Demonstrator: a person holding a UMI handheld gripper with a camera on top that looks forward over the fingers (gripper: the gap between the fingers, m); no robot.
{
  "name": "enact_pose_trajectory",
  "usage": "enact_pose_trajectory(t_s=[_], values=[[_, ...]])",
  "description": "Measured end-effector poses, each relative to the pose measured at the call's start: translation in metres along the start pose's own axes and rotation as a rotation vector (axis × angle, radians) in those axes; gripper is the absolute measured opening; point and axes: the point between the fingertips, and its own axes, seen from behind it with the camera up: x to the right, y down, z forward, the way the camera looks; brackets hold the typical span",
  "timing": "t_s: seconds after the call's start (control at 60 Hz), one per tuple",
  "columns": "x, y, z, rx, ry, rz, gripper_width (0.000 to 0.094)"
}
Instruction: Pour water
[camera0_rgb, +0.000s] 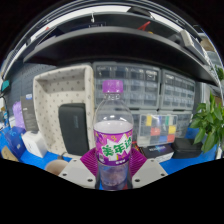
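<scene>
A clear plastic bottle (113, 135) with a purple cap and a purple and green label stands upright between my fingers. My gripper (113, 172) is shut on the bottle, with the magenta pads (87, 160) pressed against its lower body on both sides. The bottle fills the middle of the view and hides what is straight ahead. I see no cup or other vessel for the water.
A beige and black chair (62, 112) stands beyond the fingers to the left. Shelves with clear storage bins (150, 90) line the back wall. A green plant (210, 120) is at the right. A blue surface (30, 148) lies below.
</scene>
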Motion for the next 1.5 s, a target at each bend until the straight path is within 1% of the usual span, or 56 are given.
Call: enact_pose_trajectory(t_s=[0.167,0.217,0.25,0.3,0.4,0.417,0.45,0.483,0.6,0.617,0.667,0.717,0.85,0.933,1.0,1.1,1.15,1.233,1.317,1.5], values=[[0.023,0.042,0.012,-0.029,0.018,-0.002,0.0364],[0.025,0.057,0.013,-0.049,0.016,-0.011,0.0379],[0.024,0.051,0.012,0.004,0.012,-0.001,0.0383],[0.025,0.051,0.009,0.026,0.009,0.016,0.0386],[0.025,0.053,0.004,0.034,0.001,0.013,0.0385],[0.026,0.053,0.006,0.038,0.002,0.014,0.0405],[0.026,0.053,0.003,0.043,0.002,0.019,0.0404],[0.026,0.052,0.002,0.048,0.002,0.024,0.0422],[0.026,0.051,0.003,0.053,-0.006,0.032,0.0515],[0.026,0.053,0.003,0.044,-0.011,0.034,0.0548],[0.027,0.062,0.004,0.01,-0.007,0.033,0.0692],[0.031,0.071,0.001,-0.027,0.012,0.016,0.0737],[0.026,0.092,-0.03,-0.067,0.01,0.025,0.0728],[0.018,0.111,-0.064,-0.137,0.008,0.038,0.0721],[0.014,0.114,-0.096,-0.165,0.02,0.03,0.0723],[0.004,0.103,-0.142,-0.182,0.021,0.023,0.0727],[0.0,0.09,-0.162,-0.166,0.03,0.026,0.0727],[-0.013,0.071,-0.191,-0.153,0.01,0.036,0.0729],[-0.02,0.05,-0.216,-0.129,0.012,0.032,0.073],[-0.037,0.011,-0.258,-0.072,-0.011,0.032,0.0734]])
